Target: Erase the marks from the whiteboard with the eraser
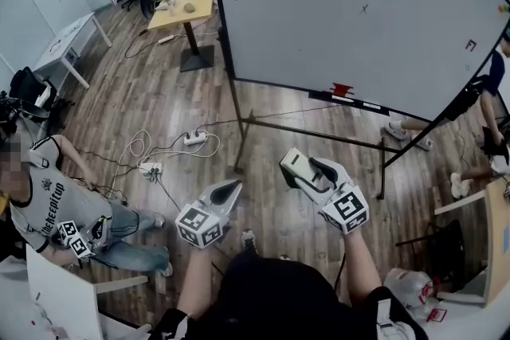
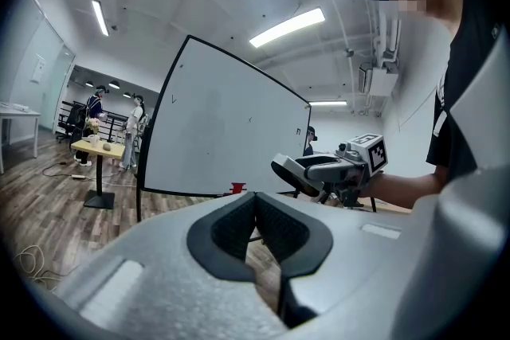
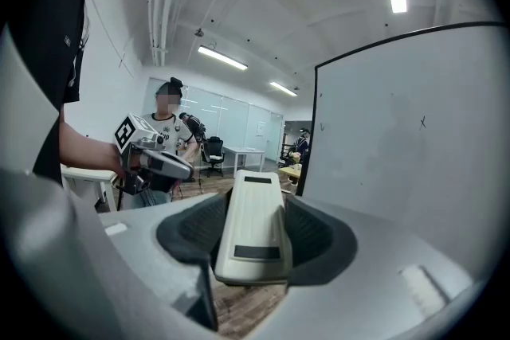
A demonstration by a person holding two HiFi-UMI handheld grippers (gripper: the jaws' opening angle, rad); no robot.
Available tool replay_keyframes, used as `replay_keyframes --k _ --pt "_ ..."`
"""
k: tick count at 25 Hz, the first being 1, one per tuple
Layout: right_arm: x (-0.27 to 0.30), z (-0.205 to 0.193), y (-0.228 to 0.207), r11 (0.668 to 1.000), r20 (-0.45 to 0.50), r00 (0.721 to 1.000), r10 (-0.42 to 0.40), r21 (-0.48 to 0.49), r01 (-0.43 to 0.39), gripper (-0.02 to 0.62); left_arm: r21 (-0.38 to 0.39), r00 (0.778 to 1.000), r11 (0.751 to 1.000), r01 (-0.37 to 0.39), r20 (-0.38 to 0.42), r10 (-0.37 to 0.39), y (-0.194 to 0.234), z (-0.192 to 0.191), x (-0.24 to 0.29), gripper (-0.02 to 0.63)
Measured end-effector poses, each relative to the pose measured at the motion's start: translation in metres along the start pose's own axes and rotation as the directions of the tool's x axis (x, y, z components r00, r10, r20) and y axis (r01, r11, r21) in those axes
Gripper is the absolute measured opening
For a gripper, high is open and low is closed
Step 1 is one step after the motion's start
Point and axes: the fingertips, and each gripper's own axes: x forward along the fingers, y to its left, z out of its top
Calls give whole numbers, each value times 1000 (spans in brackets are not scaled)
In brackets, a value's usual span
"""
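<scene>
I log: right gripper (image 3: 252, 203) – clamped on cream eraser (image 3: 251, 244) | left gripper (image 2: 255, 207) – jaws pressed together, holding nothing | whiteboard (image 1: 358, 28) – standing upright, small marks (image 1: 364, 9) on it.

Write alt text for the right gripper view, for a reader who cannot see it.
The right claw is shut on a cream eraser, held lengthwise between its jaws. A whiteboard with a few small marks stands to the right. The left claw, on a bare arm, is at left.
</scene>
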Motion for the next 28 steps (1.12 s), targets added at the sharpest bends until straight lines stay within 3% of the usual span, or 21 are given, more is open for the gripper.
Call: replay_keyframes --k 8,14,28 --pt "43 10 -15 1000 3 1000 -26 0 26 238 7 1000 1000 4 3 -4 45 15 5 11" --pt "83 13 -16 995 -30 999 -36 -89 33 236 -1 1000 1000 8 0 -8 92 19 8 11" --pt "174 17 -28 991 -63 990 -127 -59 123 235 -1 995 997 83 -48 -83 192 23 22 11"
